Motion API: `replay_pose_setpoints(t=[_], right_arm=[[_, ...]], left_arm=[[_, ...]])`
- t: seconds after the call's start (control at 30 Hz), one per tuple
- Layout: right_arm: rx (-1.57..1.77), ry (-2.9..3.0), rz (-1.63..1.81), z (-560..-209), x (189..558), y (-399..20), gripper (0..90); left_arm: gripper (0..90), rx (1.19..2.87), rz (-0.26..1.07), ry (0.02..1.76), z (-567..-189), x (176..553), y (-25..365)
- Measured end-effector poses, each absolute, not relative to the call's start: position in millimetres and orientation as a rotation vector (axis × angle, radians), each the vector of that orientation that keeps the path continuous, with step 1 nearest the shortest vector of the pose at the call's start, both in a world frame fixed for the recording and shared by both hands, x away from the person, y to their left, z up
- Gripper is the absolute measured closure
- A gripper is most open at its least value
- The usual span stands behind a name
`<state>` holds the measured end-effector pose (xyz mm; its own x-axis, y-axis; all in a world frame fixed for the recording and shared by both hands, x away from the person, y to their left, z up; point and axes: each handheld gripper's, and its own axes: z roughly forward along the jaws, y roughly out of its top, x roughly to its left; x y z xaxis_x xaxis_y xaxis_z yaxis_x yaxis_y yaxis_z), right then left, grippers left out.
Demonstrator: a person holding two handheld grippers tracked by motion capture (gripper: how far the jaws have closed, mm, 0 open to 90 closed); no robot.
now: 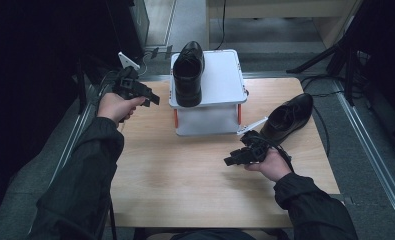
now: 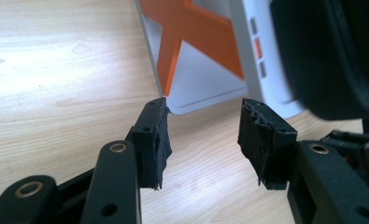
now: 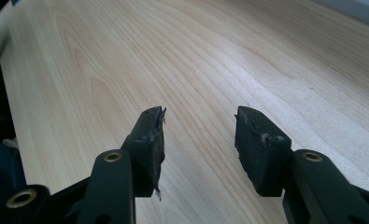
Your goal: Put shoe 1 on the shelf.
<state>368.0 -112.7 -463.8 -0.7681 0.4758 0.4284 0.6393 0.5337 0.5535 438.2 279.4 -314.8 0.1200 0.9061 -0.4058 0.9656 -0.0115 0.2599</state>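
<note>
**Both grippers empty, one shoe on the stand**

The left gripper [image 1: 152, 98] is released, nothing between its jaws, just left of the white stand [image 1: 220, 80] bearing a black shoe [image 1: 188, 74]. The right gripper [image 1: 230, 161] is likewise spread and empty over the wooden table [image 1: 185, 180]; a second shoe [image 1: 288, 117] lies behind it to its right

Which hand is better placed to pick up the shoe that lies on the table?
Right. The right claw is open and near the shoe; the left claw is across the stand.
</note>
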Motion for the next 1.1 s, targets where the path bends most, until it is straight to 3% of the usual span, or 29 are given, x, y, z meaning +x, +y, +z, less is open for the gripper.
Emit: replay_pose_setpoints(t=[0.33,0.57,1.1], right_arm=[[-0.980,-2.548,-1.081,-455,378,-121,52.6],[-1.035,-2.553,-1.075,-449,385,-132,52.6],[-1.137,-2.564,-1.070,-423,411,-156,53.3]], left_arm=[[49.6,1.913,-0.241,1.792,-369,426,287],[49.2,1.962,-0.210,1.798,-399,411,291],[47.3,1.958,-0.234,1.713,-422,380,281]])
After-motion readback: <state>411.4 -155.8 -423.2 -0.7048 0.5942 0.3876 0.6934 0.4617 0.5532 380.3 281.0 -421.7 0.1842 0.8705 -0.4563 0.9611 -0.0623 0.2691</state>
